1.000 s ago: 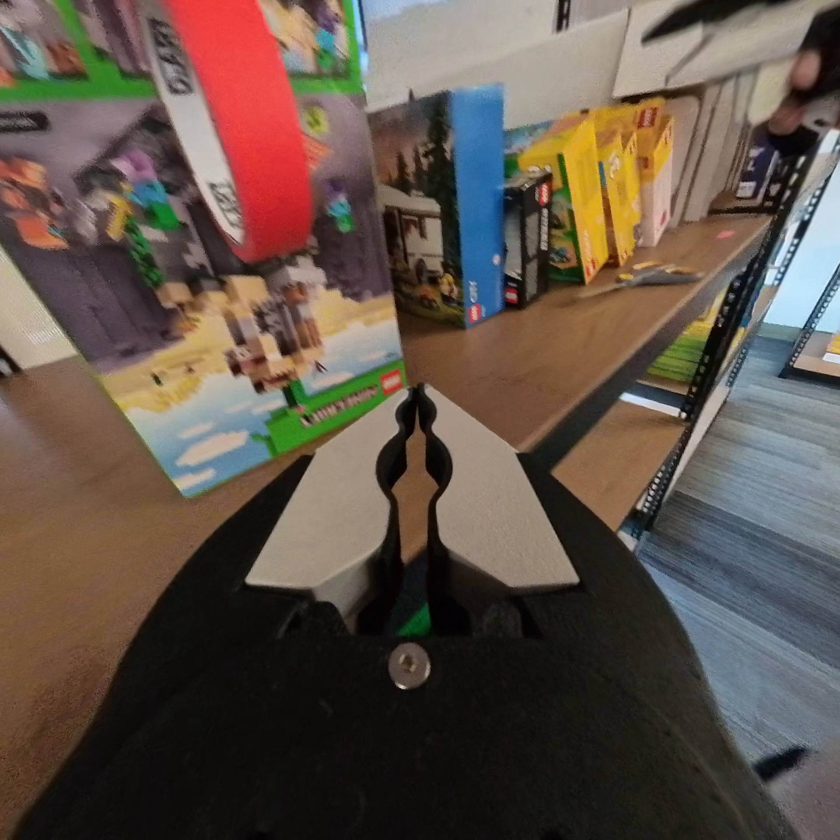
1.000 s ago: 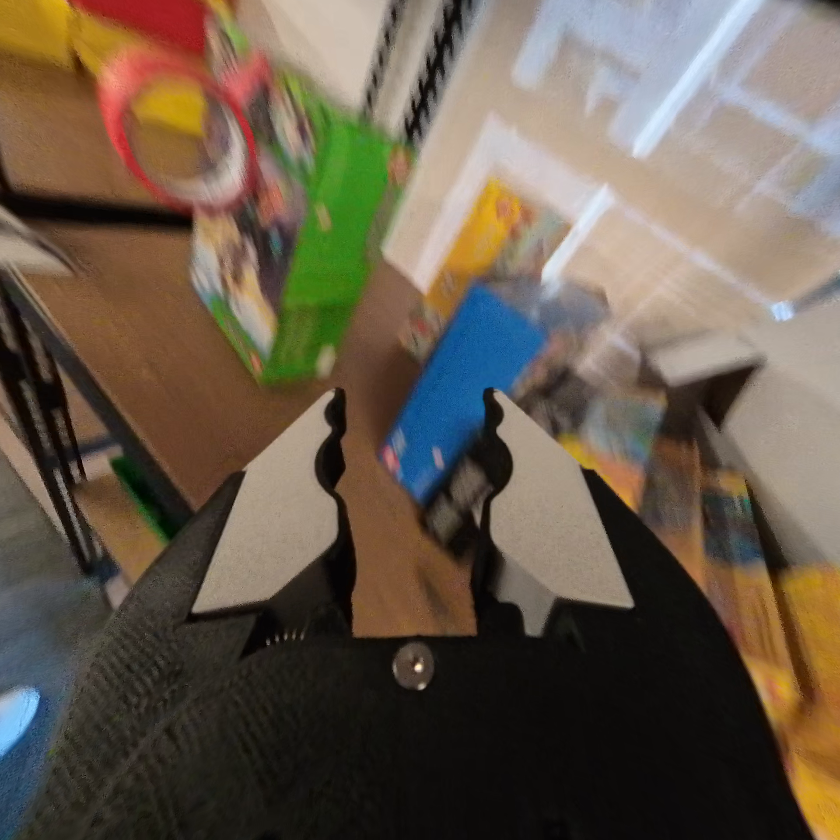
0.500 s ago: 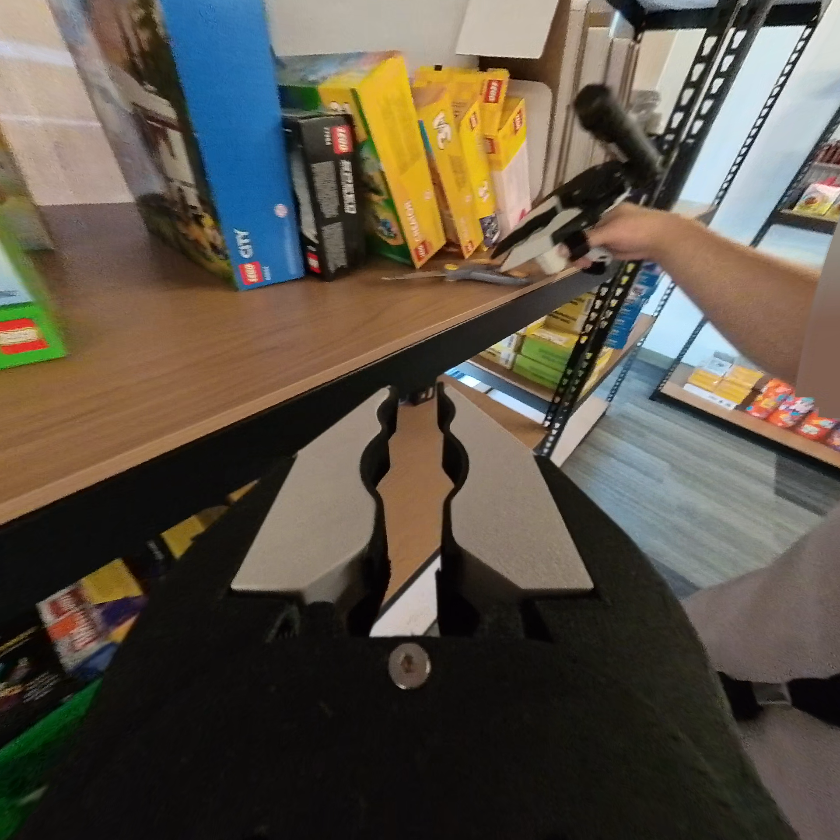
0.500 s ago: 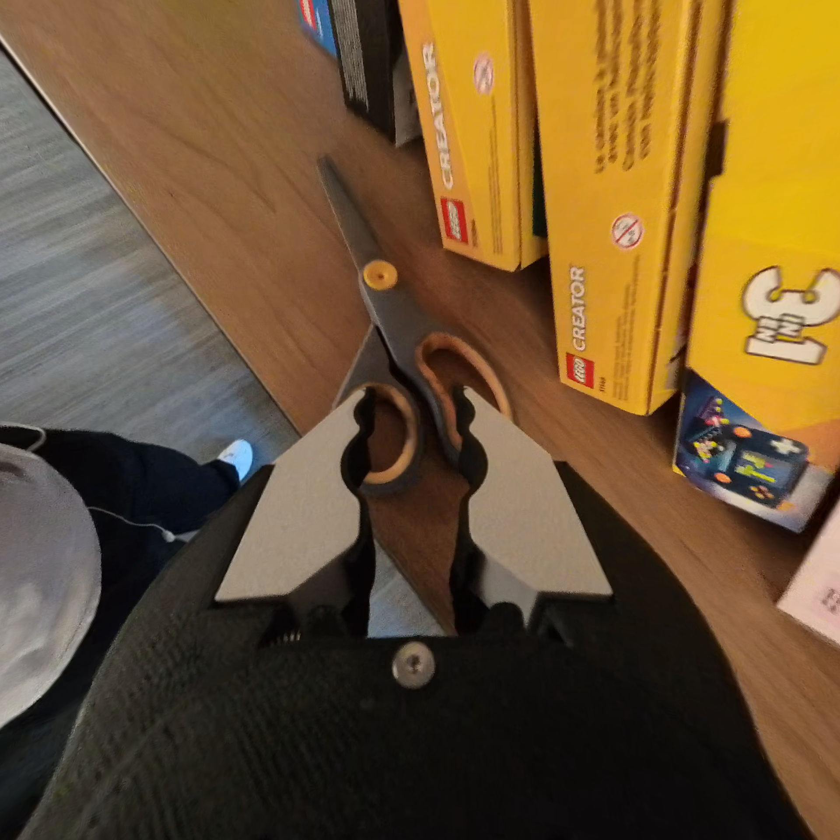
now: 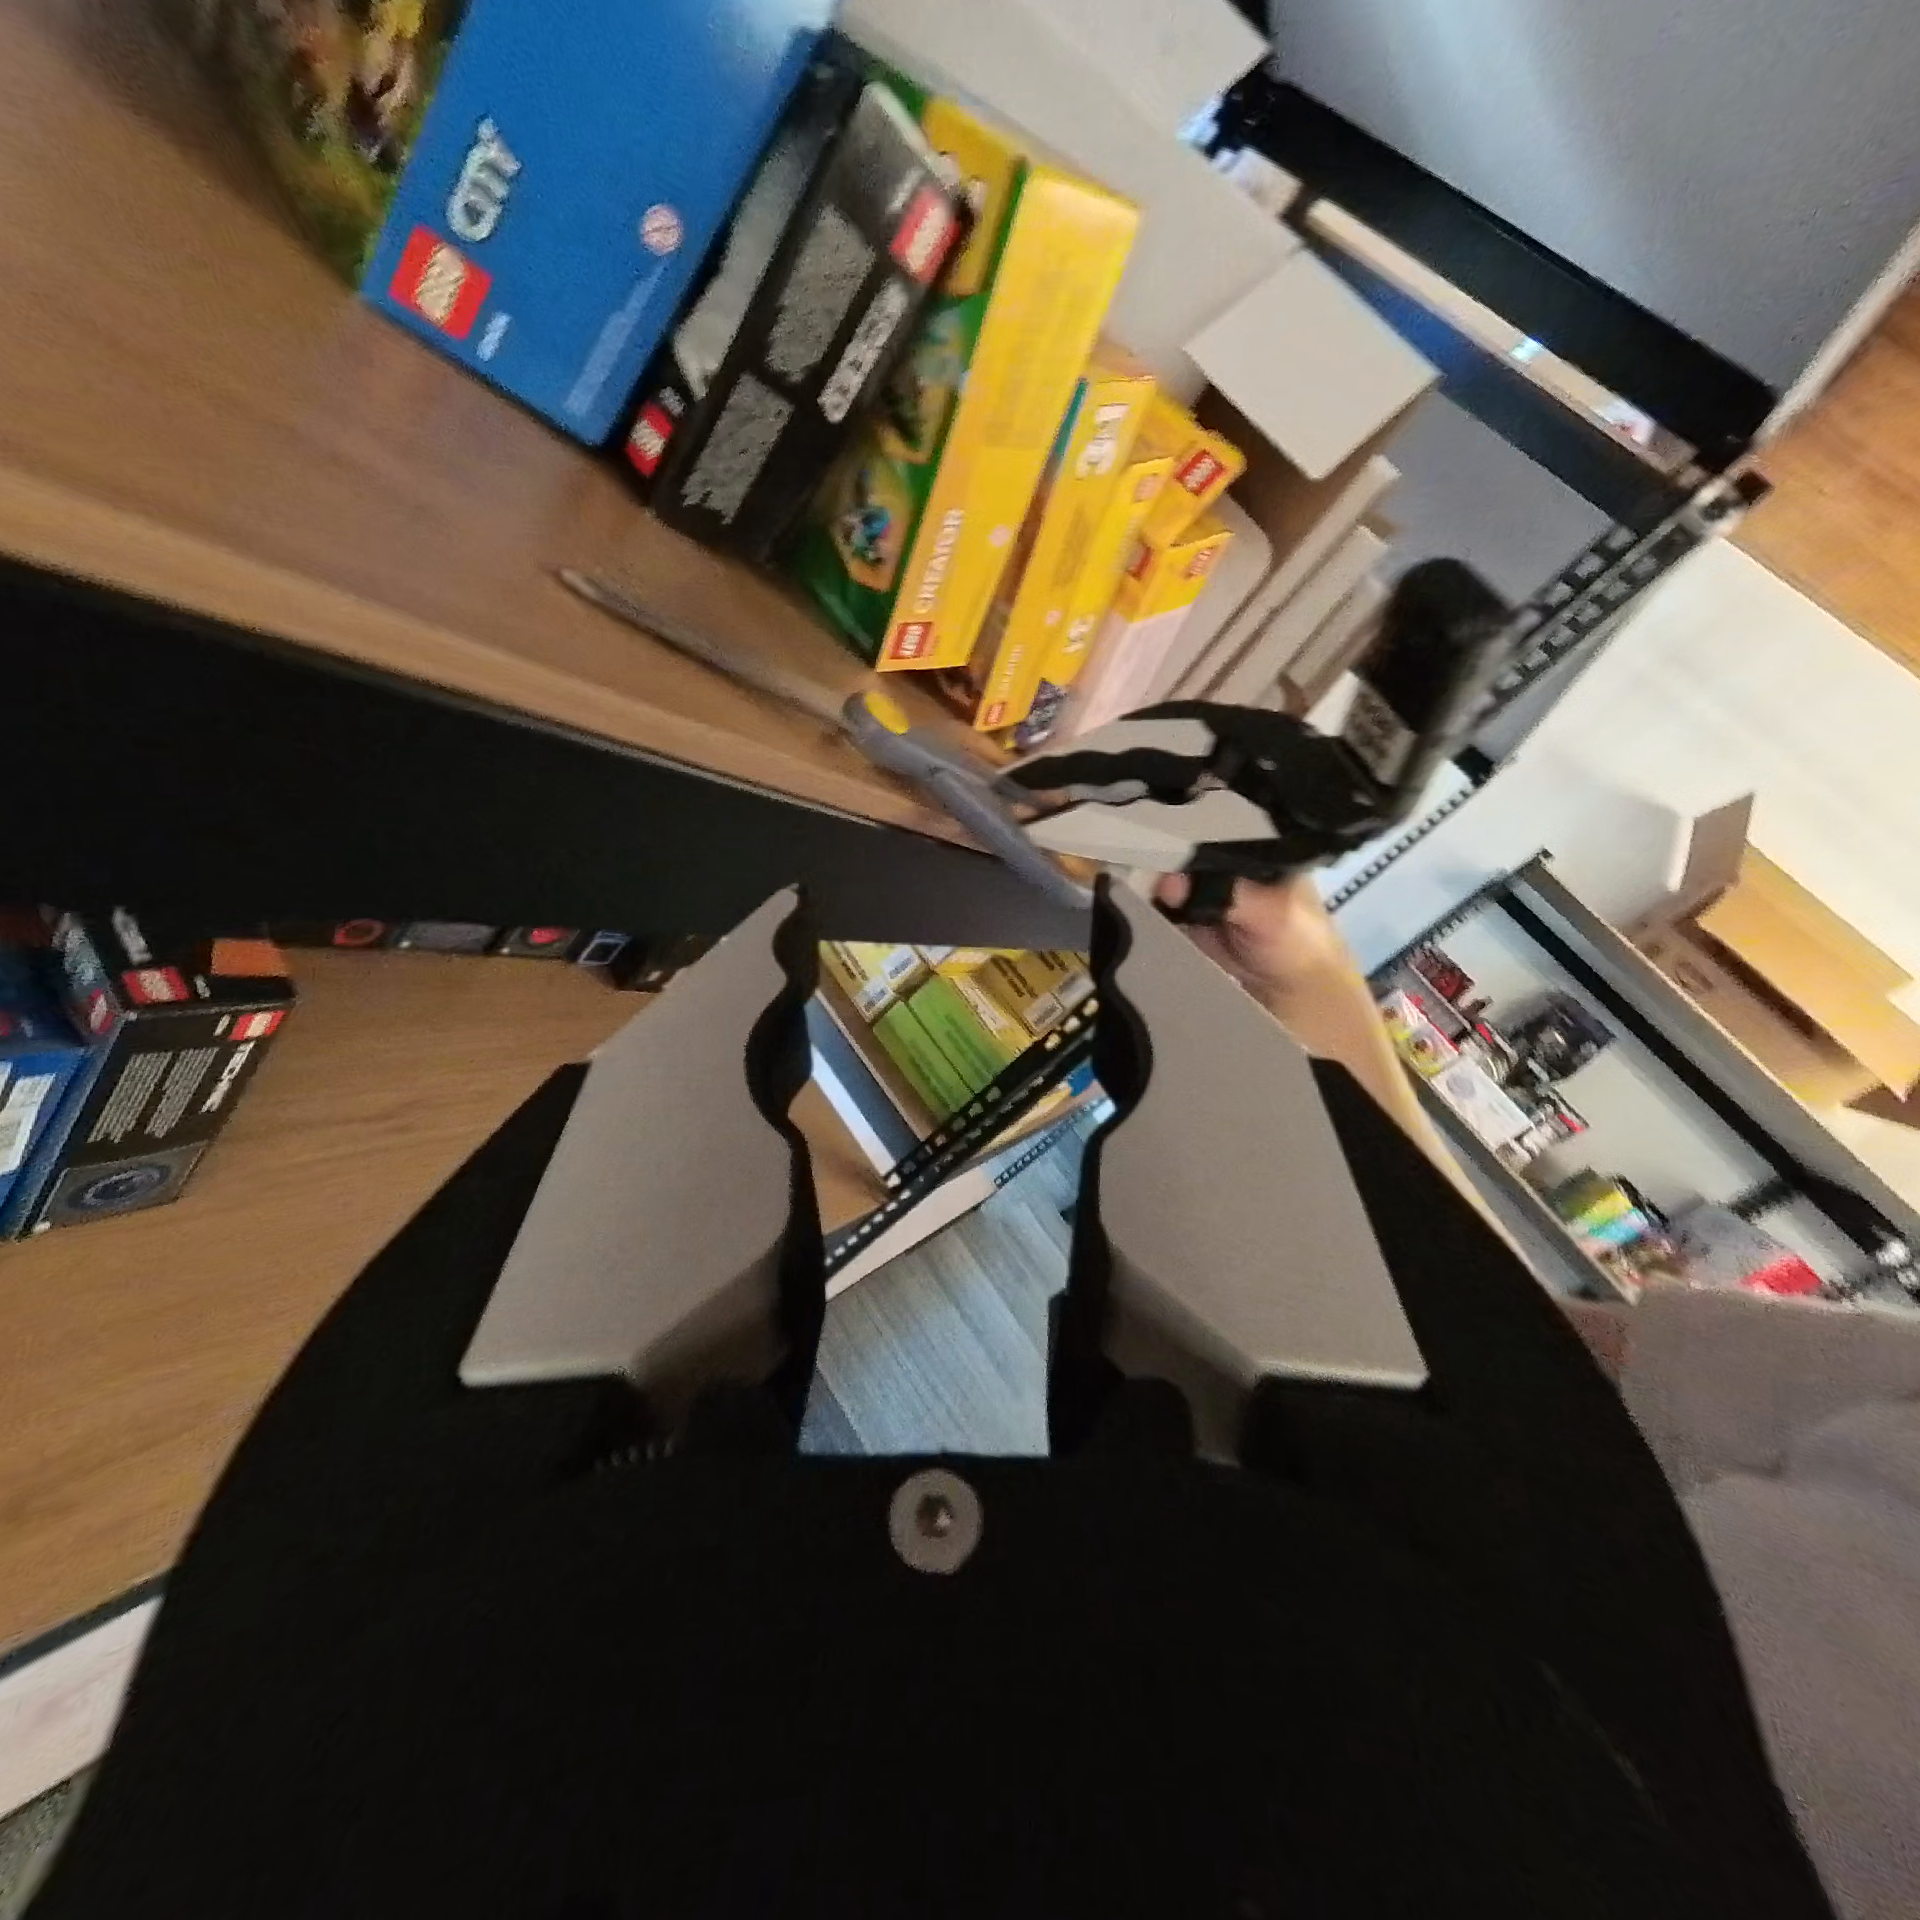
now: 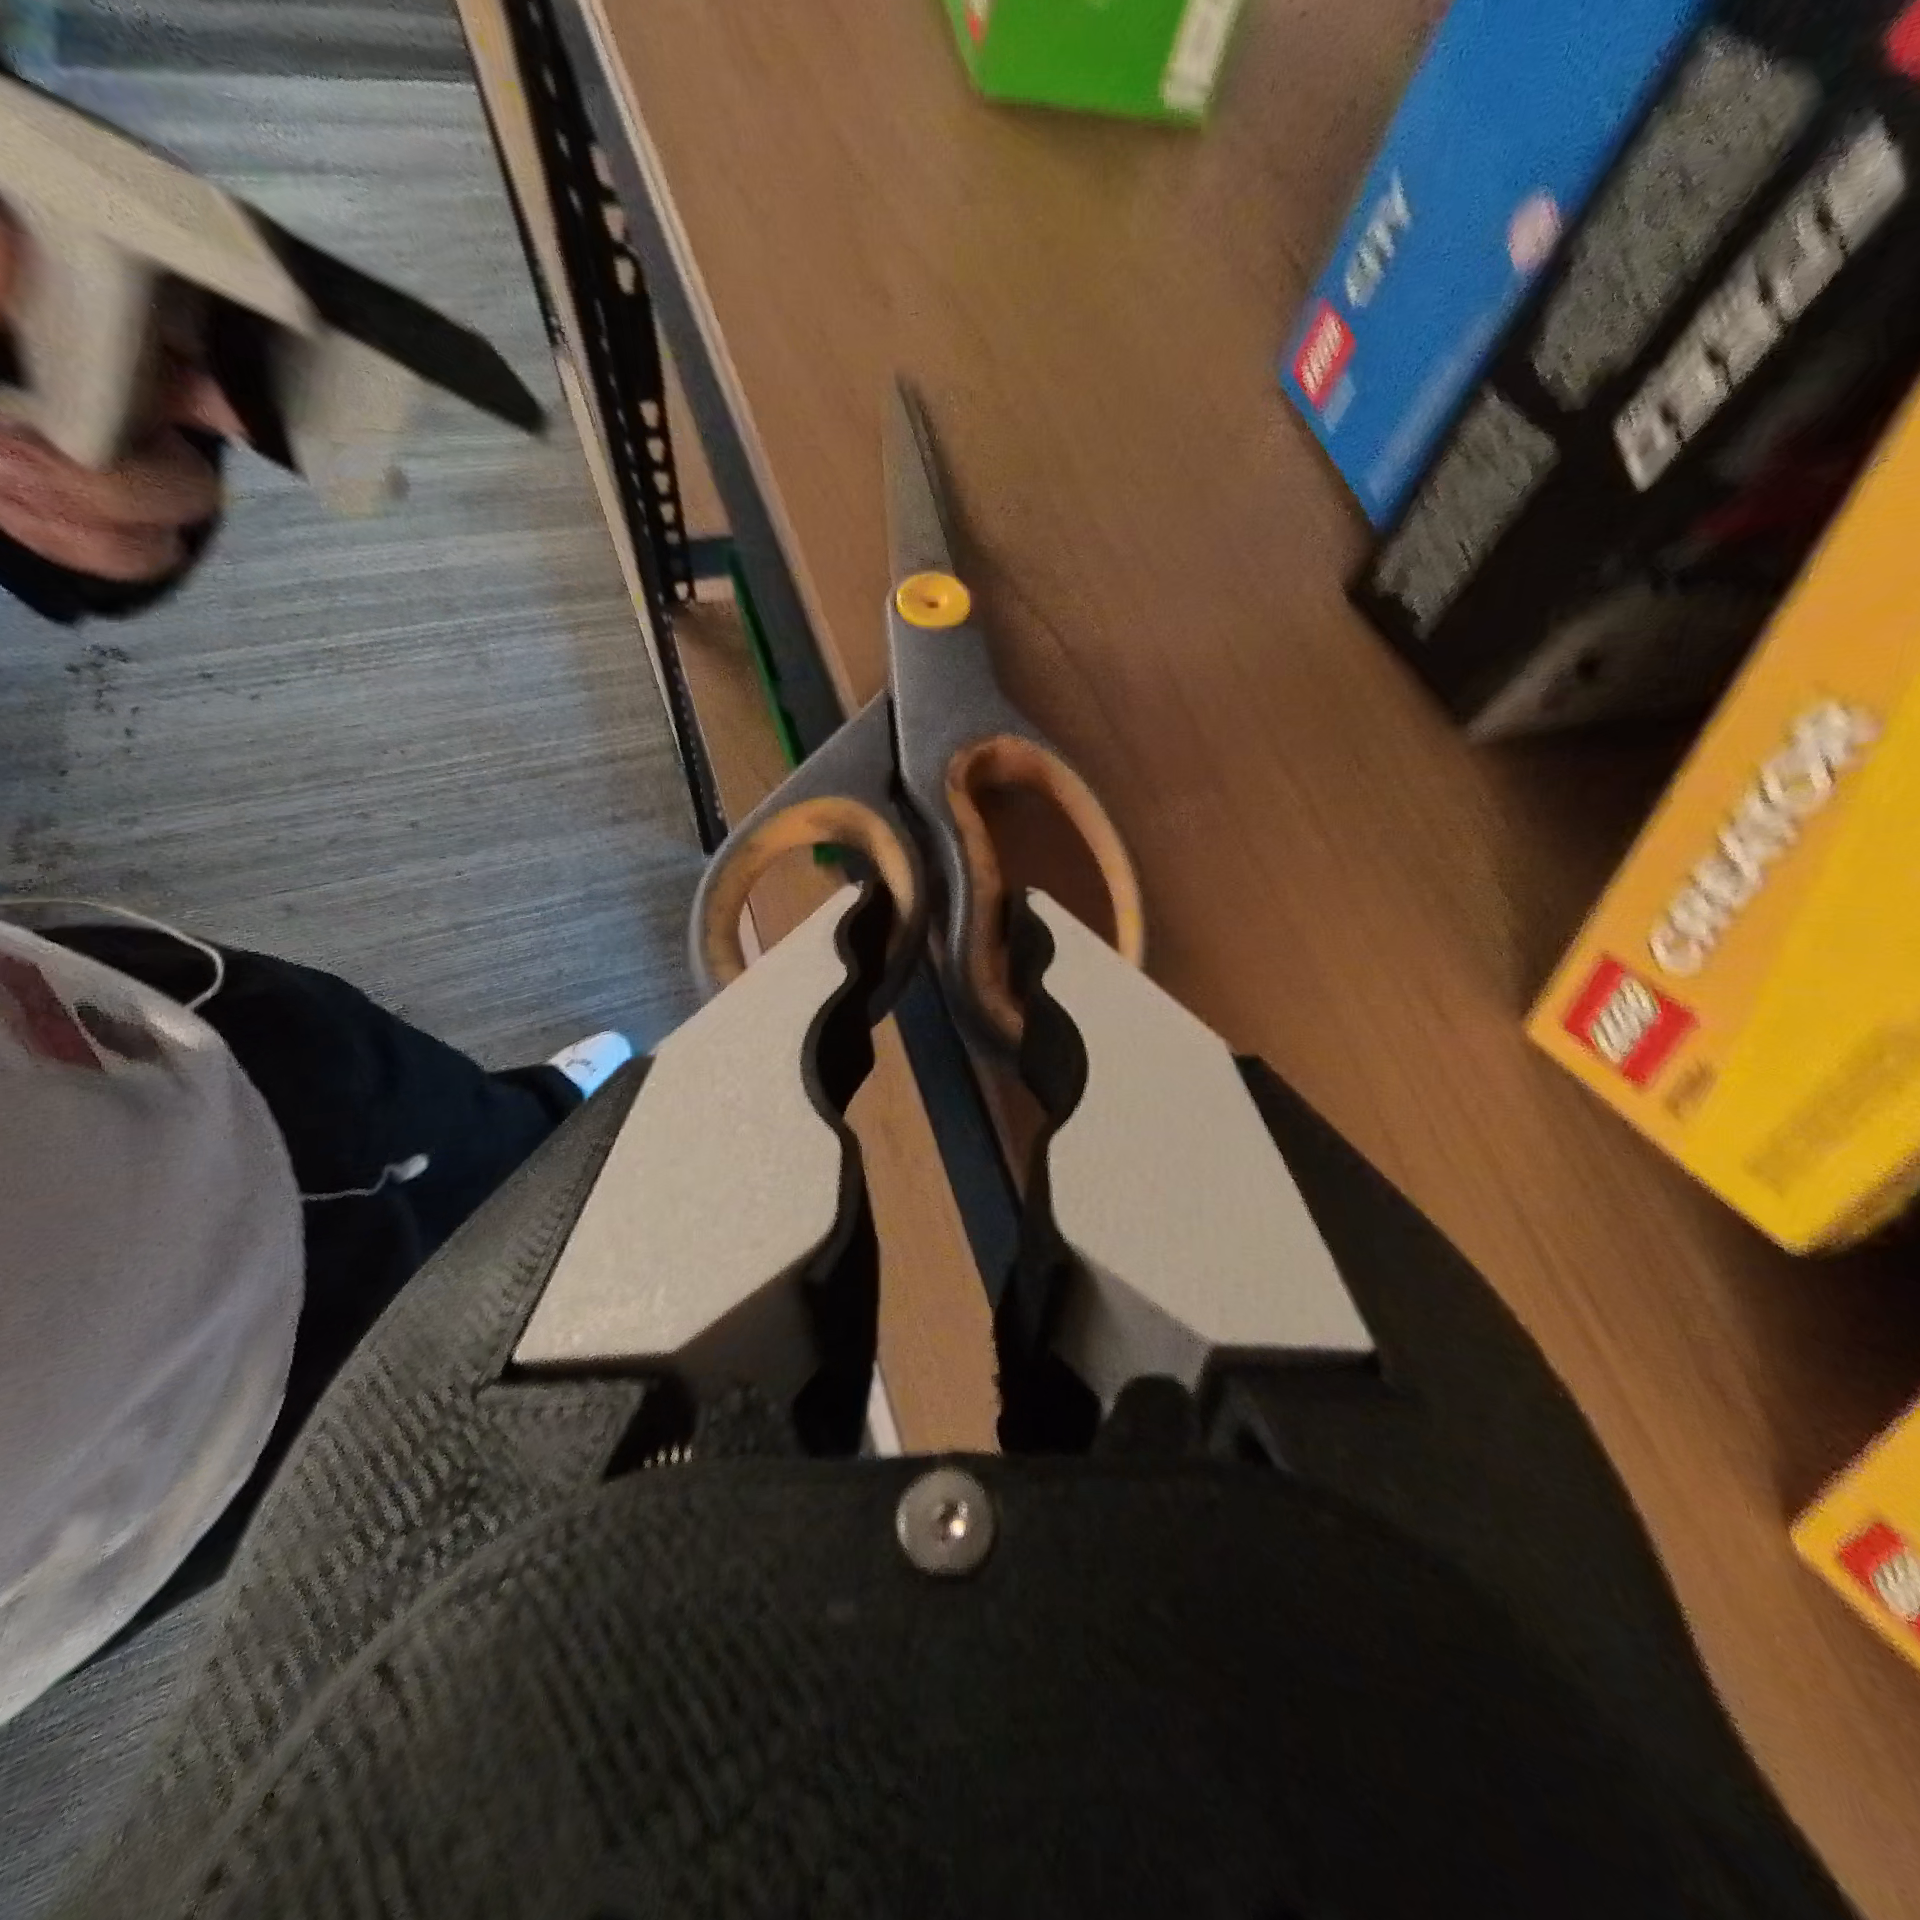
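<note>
Grey scissors (image 6: pixel 935 665) with orange-lined handle loops and a yellow pivot lie at the front edge of a wooden shelf (image 6: pixel 1195 499), blades pointing away. My right gripper (image 6: pixel 943 899) is shut on the inner limbs of the two handle loops; the left loop hangs past the shelf edge. In the left wrist view the right gripper (image 5: pixel 1013 795) shows on the scissors (image 5: pixel 904 727). My left gripper (image 5: pixel 948 904) is open and empty, in the air below and in front of the shelf edge. It also shows blurred at the upper left of the right wrist view (image 6: pixel 343 343).
Toy boxes stand along the back of the shelf: a blue box (image 6: pixel 1455 260), a black box (image 6: pixel 1662 416), yellow boxes (image 6: pixel 1766 987) and a green box (image 6: pixel 1091 52). A black perforated post (image 6: pixel 623 364) runs along the shelf front. A lower shelf (image 5: pixel 312 1226) holds more boxes. The left gripper's tips are roughly 15 centimeters from the right gripper's.
My right gripper has closed from open around the scissors' handles to shut on them. My left gripper has swung down below the shelf edge, tilted, and opened wider.
</note>
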The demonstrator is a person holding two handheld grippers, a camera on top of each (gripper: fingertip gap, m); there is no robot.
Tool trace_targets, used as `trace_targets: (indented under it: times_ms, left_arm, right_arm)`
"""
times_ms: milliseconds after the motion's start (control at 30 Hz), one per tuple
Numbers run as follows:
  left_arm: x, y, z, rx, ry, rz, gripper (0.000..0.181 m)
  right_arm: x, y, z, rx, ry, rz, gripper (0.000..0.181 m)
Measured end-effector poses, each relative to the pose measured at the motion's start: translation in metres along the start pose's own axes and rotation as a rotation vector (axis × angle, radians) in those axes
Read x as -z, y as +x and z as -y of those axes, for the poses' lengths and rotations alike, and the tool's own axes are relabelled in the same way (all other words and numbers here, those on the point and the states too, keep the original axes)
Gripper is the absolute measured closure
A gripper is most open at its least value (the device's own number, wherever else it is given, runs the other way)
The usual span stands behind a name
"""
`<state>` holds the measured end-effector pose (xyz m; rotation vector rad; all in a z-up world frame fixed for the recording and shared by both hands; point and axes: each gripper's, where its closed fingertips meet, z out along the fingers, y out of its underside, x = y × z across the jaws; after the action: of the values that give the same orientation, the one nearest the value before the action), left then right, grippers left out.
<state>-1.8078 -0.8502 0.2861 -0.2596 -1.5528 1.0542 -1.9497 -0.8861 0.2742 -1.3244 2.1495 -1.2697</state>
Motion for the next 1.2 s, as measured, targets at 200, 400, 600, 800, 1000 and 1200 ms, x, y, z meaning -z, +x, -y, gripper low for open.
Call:
trace_targets:
  times_ms: [200, 400, 600, 800, 1000, 1200]
  left_arm:
    - [-0.024, -0.019, -0.008, 0.121, 0.1, -0.012, 0.141]
    - [-0.031, -0.009, -0.008, 0.201, 0.172, -0.154, 0.162]
    - [-0.02, 0.002, -0.007, 0.24, 0.071, -0.151, 0.168]
    - [-0.016, 0.009, 0.016, 0.175, 0.025, 0.029, 0.166]
    - [-0.007, 0.014, 0.03, -0.072, -0.115, 0.186, 0.164]
    - [0.031, 0.042, 0.066, -0.25, -0.137, 0.169, 0.134]
  right_arm:
    - [-0.025, -0.043, 0.035, 0.14, 0.099, 0.04, 0.16]
    - [-0.032, -0.082, 0.041, 0.308, 0.161, 0.1, 0.16]
    - [-0.051, -0.087, 0.04, 0.373, 0.131, 0.048, 0.151]
    - [-0.077, -0.084, 0.061, 0.524, 0.027, -0.204, 0.141]
    - [-0.098, -0.098, 0.08, 0.372, 0.161, -0.128, 0.159]
    - [-0.072, -0.142, 0.123, -0.265, 0.496, 0.543, 0.16]
